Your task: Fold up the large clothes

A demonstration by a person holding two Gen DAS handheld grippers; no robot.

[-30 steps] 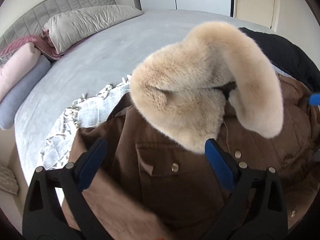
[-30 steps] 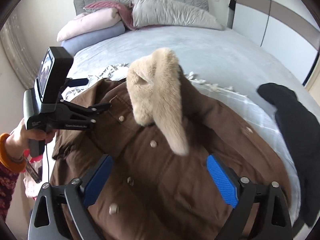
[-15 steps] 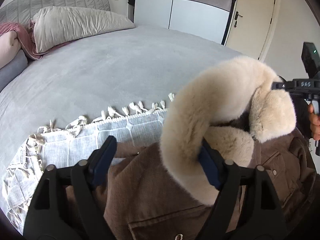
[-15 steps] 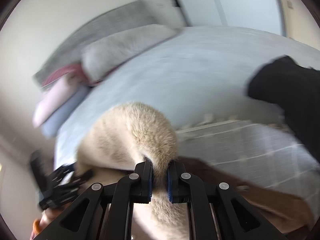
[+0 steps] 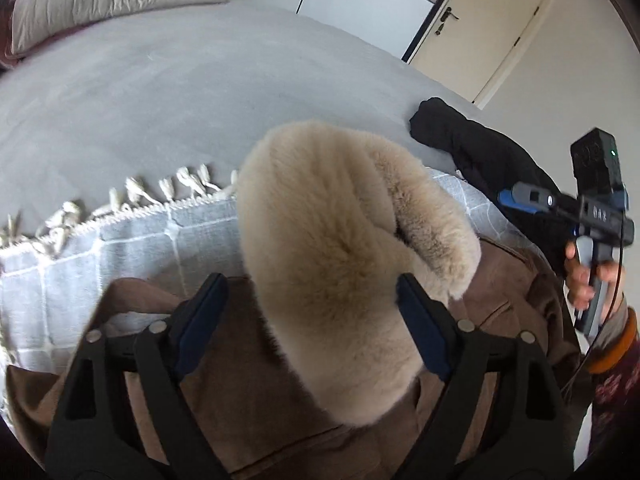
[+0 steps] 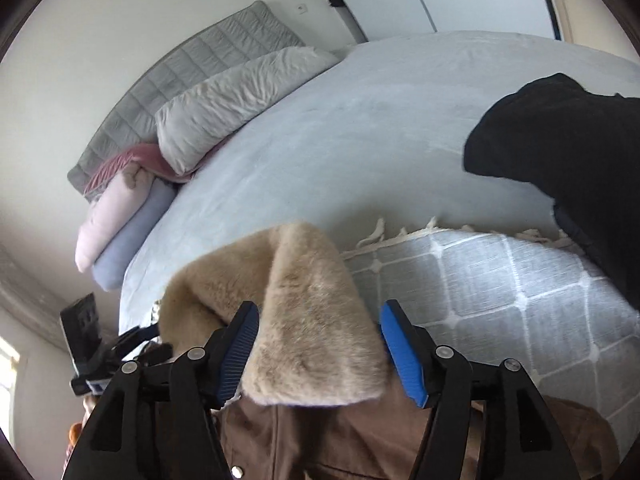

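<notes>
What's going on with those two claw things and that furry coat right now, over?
Left gripper closing, right gripper opening, both around the fur collar. Brown coat flat on checked throw. Black garment nearby, not blocking.

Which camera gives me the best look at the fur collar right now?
The left wrist view: the fur collar fills the middle, showing both of its lobes and the fold between them above the brown coat. The right wrist view shows only one end of it, between the right gripper's opening jaws.

Jacket [image 6: 360, 448] on checked throw [image 6: 500, 300] on bed [image 6: 360, 128], fur collar [image 6: 312, 332] atop, pillows [image 6: 240, 100] behind
</notes>
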